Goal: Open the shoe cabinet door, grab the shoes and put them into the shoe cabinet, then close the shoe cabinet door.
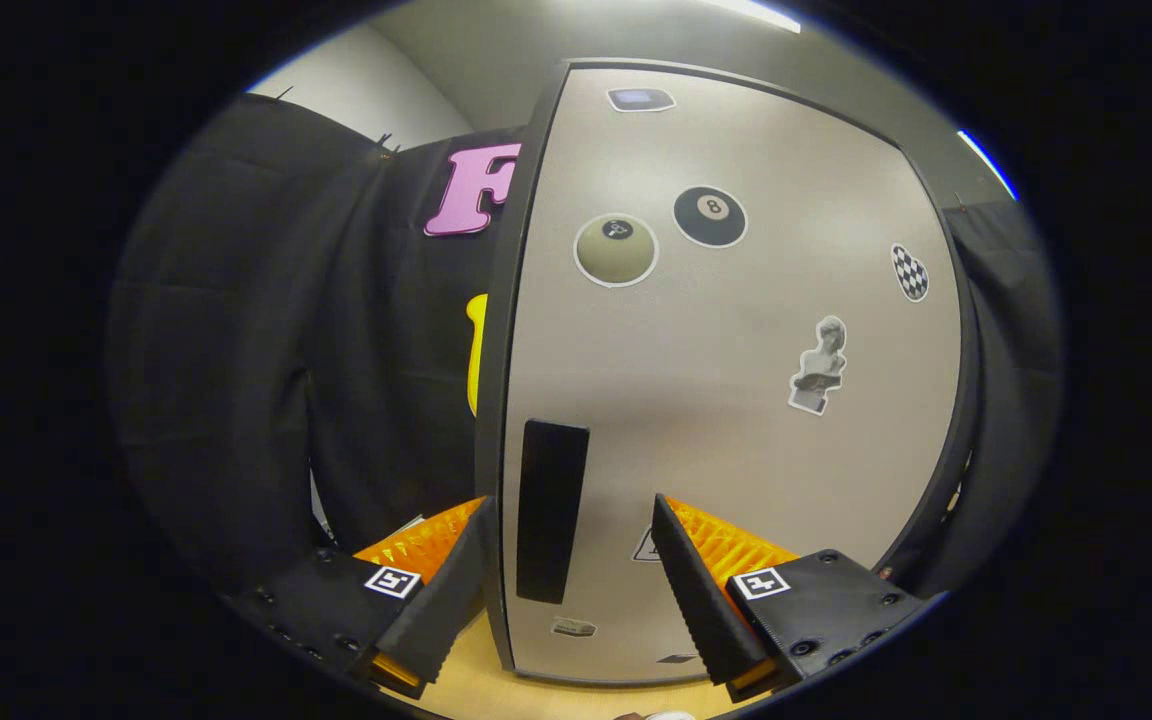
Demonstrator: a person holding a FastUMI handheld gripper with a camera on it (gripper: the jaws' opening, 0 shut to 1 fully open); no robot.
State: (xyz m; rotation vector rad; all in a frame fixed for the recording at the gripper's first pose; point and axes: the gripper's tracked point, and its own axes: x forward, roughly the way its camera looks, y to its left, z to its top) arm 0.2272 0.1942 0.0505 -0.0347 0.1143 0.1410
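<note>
1. Right now, gripper (568, 525) spread wide, nothing held, pointed at shoe cabinet door (736, 400).
2. Door shut, pale grey face with dark frame, standing on light wooden floor (476, 680).
3. Dark upright handle slot (548, 510) near door's left edge, low down, sitting between the two fingers.
4. Left finger (436, 580) just off door's left edge, in front of black cloth wall (236, 350); right finger (706, 590) in front of door's lower face. Contact with door: cannot tell.
5. Stickers on door: small blue one (640, 99) near top edge, round olive ball (616, 250) and black eight-ball (709, 216) side by side in upper half, checkered one (910, 272) near right edge, statue bust (819, 366) below it.
6. Small pale tag (573, 627) near door's bottom edge, under the slot.
7. Shoes not seen.
</note>
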